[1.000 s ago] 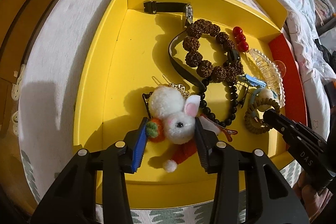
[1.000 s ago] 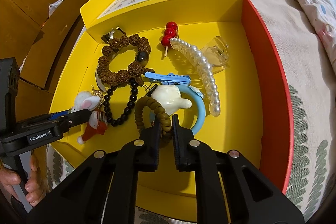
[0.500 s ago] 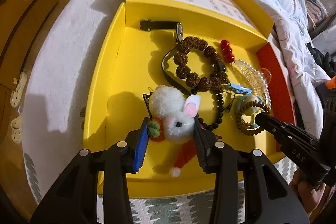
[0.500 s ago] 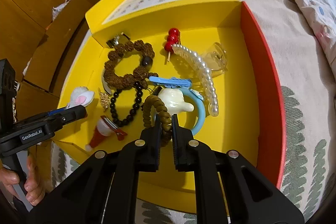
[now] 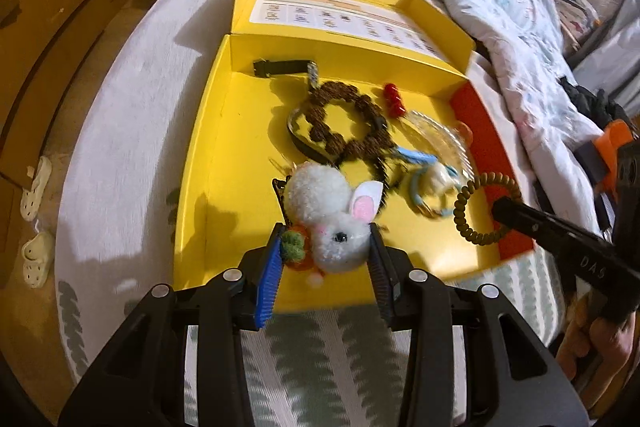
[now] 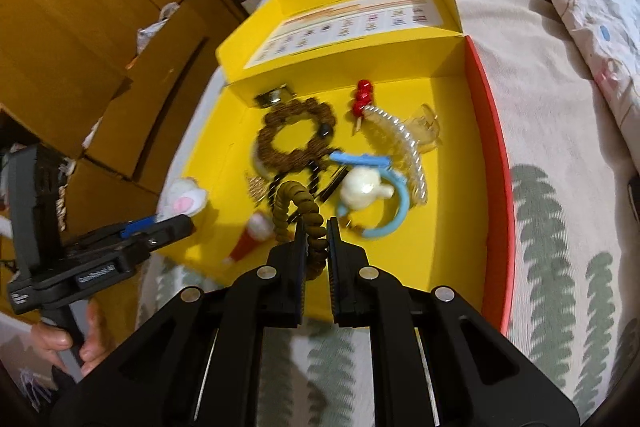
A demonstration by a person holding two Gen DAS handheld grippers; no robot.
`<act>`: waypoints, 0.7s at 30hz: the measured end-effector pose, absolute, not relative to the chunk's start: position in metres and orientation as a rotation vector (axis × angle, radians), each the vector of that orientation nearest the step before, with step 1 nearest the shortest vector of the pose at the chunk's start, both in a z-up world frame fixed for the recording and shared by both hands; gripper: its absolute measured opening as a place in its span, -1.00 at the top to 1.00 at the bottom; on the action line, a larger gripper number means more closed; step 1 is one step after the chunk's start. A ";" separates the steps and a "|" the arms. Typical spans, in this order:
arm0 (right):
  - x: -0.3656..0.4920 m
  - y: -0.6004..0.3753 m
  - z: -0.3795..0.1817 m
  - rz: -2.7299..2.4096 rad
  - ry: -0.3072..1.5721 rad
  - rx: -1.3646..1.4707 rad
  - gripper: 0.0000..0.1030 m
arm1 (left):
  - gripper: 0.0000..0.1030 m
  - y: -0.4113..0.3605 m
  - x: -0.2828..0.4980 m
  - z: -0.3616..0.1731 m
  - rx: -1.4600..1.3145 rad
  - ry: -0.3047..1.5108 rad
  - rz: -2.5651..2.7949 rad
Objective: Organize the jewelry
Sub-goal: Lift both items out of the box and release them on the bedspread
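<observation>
My left gripper (image 5: 324, 253) is shut on a white pom-pom bunny hair clip (image 5: 332, 215) and holds it lifted above the front of the yellow box (image 5: 208, 147). My right gripper (image 6: 317, 241) is shut on an olive-brown spiral hair tie (image 6: 298, 211), also lifted; it shows in the left wrist view (image 5: 486, 207) too. Left in the box are a brown seed-bead bracelet (image 6: 296, 139), a black bead bracelet, a red berry pin (image 6: 362, 97), a pearl claw clip (image 6: 400, 147), a blue clip (image 6: 360, 159) and a blue hair tie with a white charm (image 6: 362, 189).
The box sits on a leaf-patterned bed cover (image 6: 560, 227) with its lid (image 5: 344, 15) folded open at the back and a red side wall (image 6: 496, 155) on the right. A small red santa-hat clip (image 6: 250, 239) lies near the box front. Wooden cabinets (image 6: 80, 27) stand left, bedding right.
Both grippers have risen and pulled back from the box, lifting the bunny clip and the spiral hair tie off its floor. The santa-hat clip stayed behind.
</observation>
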State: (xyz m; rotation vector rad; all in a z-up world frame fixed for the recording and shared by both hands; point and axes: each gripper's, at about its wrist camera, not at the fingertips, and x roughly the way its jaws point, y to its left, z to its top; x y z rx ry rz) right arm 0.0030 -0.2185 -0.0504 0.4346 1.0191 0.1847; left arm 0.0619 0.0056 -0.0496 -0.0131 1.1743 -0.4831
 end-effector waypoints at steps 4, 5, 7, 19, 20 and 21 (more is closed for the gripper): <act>-0.031 -0.211 -0.037 0.245 1.019 0.444 0.80 | 0.22 0.013 0.030 -0.048 -0.027 1.188 -0.500; -0.040 -0.207 -0.037 0.256 1.025 0.438 0.80 | 0.22 0.012 0.024 -0.049 -0.017 1.190 -0.494; -0.055 -0.201 -0.040 0.262 1.049 0.427 0.80 | 0.22 0.010 0.012 -0.053 0.009 1.196 -0.475; -0.070 -0.185 -0.093 0.205 1.205 0.369 0.80 | 0.22 0.031 -0.007 -0.095 0.043 1.278 -0.328; -0.069 -0.182 -0.096 0.212 1.211 0.370 0.80 | 0.22 0.031 -0.008 -0.096 0.044 1.280 -0.324; -0.068 -0.181 -0.099 0.215 1.218 0.368 0.80 | 0.22 0.030 -0.008 -0.099 0.051 1.282 -0.320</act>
